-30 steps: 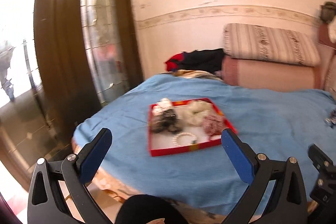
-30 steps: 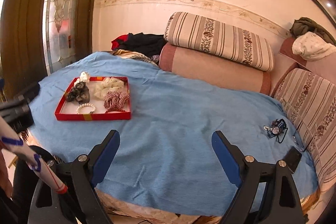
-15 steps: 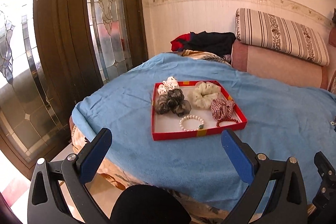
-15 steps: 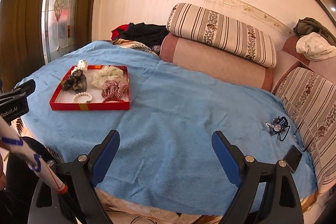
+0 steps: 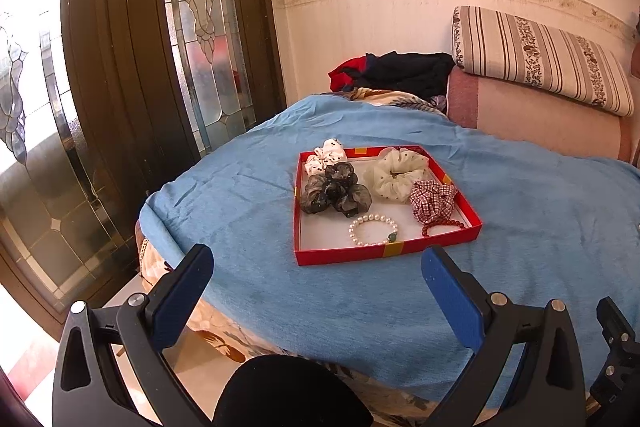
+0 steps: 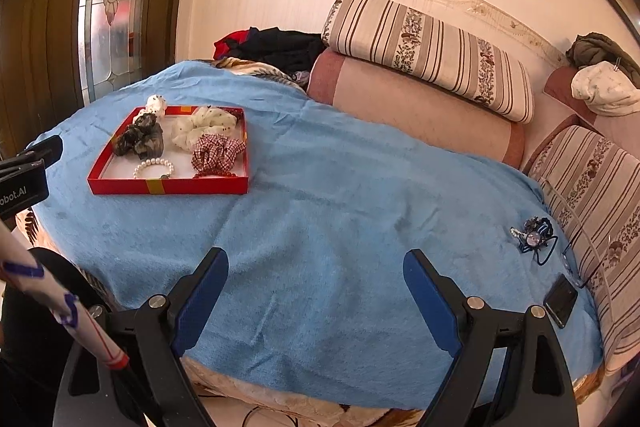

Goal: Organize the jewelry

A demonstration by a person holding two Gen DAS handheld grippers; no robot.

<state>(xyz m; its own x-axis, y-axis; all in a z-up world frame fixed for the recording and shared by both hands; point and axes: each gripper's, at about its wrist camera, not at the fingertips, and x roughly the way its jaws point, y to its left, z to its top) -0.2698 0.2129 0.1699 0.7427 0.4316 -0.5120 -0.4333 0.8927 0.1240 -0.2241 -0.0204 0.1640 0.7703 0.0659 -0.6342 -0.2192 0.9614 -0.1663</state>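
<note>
A red tray (image 5: 384,254) (image 6: 168,186) lies on the blue blanket. It holds a grey scrunchie (image 5: 334,193), a cream scrunchie (image 5: 396,177), a white dotted scrunchie (image 5: 326,155), a red checked scrunchie (image 5: 434,197), a pearl bracelet (image 5: 373,229) (image 6: 154,167) and a red bead bracelet (image 5: 442,226). A dark blue jewelry piece (image 6: 534,237) lies far right on the blanket. My left gripper (image 5: 318,293) is open and empty, in front of the tray. My right gripper (image 6: 316,287) is open and empty over the blanket's middle.
A black phone (image 6: 560,299) lies near the blanket's right edge. Striped cushions (image 6: 432,53) and a pink bolster (image 6: 408,107) line the back. A dark clothes pile (image 5: 400,71) sits behind the tray. A stained-glass door (image 5: 200,35) stands on the left.
Both views have steadied and drawn closer to the bed; the tray now sits larger and higher ahead of my left gripper. Both grippers have stayed open.
</note>
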